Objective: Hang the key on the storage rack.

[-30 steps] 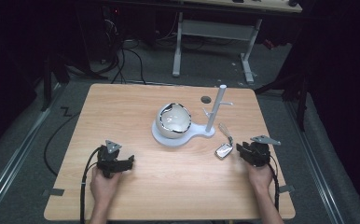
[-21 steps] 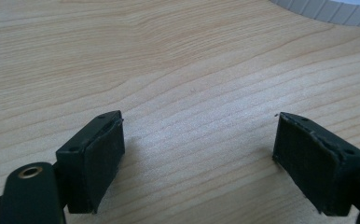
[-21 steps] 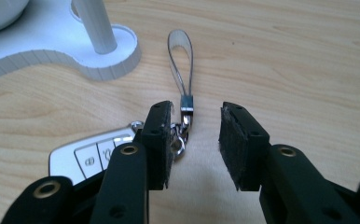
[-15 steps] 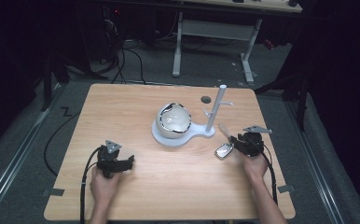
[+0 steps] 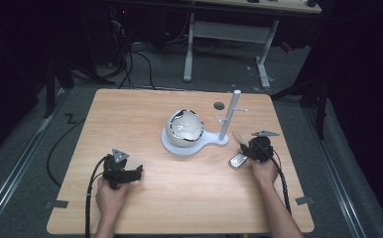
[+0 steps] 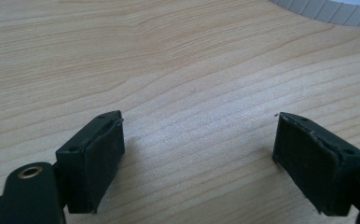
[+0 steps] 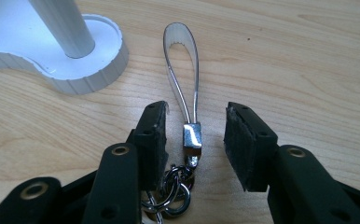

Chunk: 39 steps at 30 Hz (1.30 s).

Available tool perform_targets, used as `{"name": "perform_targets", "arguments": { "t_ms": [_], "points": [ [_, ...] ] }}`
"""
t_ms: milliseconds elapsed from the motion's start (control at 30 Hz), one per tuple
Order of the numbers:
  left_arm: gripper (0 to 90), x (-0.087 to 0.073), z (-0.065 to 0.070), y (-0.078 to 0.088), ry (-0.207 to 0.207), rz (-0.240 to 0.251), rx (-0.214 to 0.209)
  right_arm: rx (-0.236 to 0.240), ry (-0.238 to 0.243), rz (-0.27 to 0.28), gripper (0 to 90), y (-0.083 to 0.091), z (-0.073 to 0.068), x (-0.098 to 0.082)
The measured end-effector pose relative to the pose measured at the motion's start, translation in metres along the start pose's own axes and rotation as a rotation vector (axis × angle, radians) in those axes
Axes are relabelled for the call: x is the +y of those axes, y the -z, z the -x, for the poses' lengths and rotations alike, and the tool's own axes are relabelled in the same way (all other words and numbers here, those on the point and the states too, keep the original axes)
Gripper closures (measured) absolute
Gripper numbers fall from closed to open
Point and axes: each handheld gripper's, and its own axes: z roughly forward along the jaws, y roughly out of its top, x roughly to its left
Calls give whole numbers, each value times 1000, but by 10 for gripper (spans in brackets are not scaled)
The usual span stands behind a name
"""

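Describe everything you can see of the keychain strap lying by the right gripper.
The keychain strap is a narrow, pale, glossy loop lying flat on the wooden table, apart from the white stand base. Its two ends run into a small shiny metal clasp, which links to dark metal rings below. The right gripper straddles the clasp, its pads not touching it; its jaws have just been opening. In the high view a silvery fob lies at the other end.

Keychain strap (image 7: 183, 70) betw right tongs (image 7: 194, 140) jaws, stand base (image 7: 52, 56) just left; left tongs (image 5: 122, 171) well apart.
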Motion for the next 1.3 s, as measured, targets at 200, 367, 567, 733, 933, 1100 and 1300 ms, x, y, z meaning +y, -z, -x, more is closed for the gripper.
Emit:
{"name": "perform_targets", "arguments": {
  "t_ms": [200, 367, 567, 733, 933, 1100, 1300],
  "points": [
    [168, 0, 0, 0, 0, 0, 0, -11, 13, -7, 676, -5, 0, -1],
    [168, 0, 0, 0, 0, 0, 0, -14, 29, -8, 791, -5, 0, -1],
    [168, 0, 0, 0, 0, 0, 0, -18, 45, -14, 816, -4, 0, -1],
    [168, 0, 0, 0, 0, 0, 0, -22, 51, -13, 820, -3, 0, -2],
    [168, 0, 0, 0, 0, 0, 0, 4, 52, 14, 821, 8, 0, 0],
    [168, 0, 0, 0, 0, 0, 0, 13, 68, 48, 822, 20, -1, 2],
    [168, 0, 0, 0, 0, 0, 0, 21, 90, 78, 822, 33, -3, 4]
  ]
}}
